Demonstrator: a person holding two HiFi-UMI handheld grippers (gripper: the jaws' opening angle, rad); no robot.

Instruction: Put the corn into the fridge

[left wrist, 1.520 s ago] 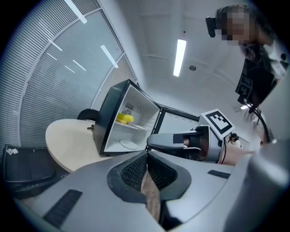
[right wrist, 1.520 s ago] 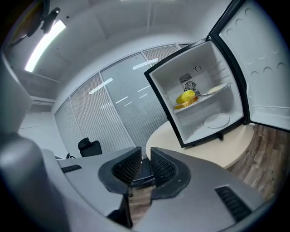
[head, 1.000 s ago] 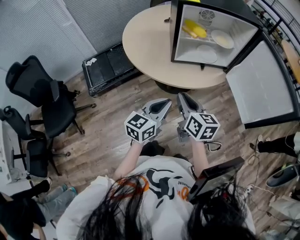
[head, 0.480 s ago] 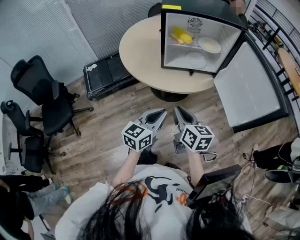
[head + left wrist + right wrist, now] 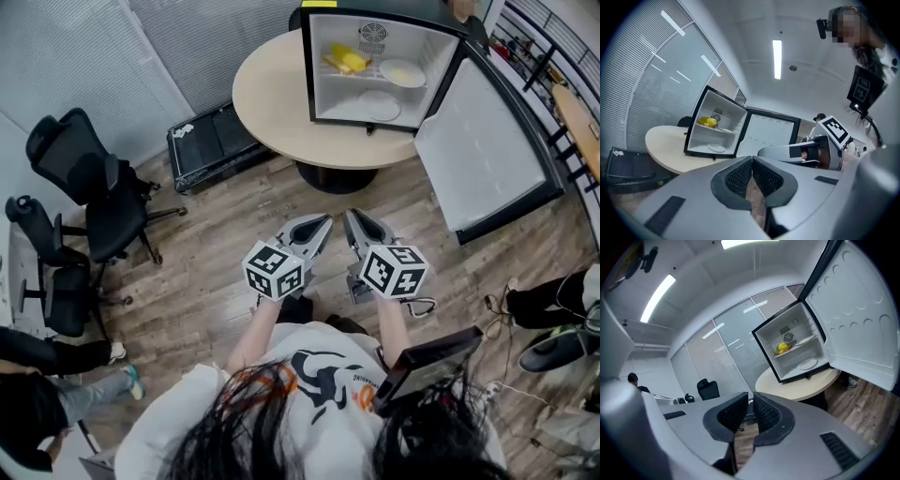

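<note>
Round table, chairs and a floor case
A beige round table (image 5: 272, 94) sits upper centre; two black office chairs (image 5: 94, 178) stand at left, a black case (image 5: 211, 141) between them and the table, on wood-plank floor (image 5: 216, 253) below grey blinds (image 5: 84, 56).

The yellow corn (image 5: 345, 60) inside the open black-and-white mini fridge (image 5: 322, 94) shows too small to count cobs, and a dark-clad bystander's legs (image 5: 56, 354) are cut off by the head view's left edge.

Corn (image 5: 343, 60) lies in fridge (image 5: 322, 94) on table (image 5: 272, 98).
</note>
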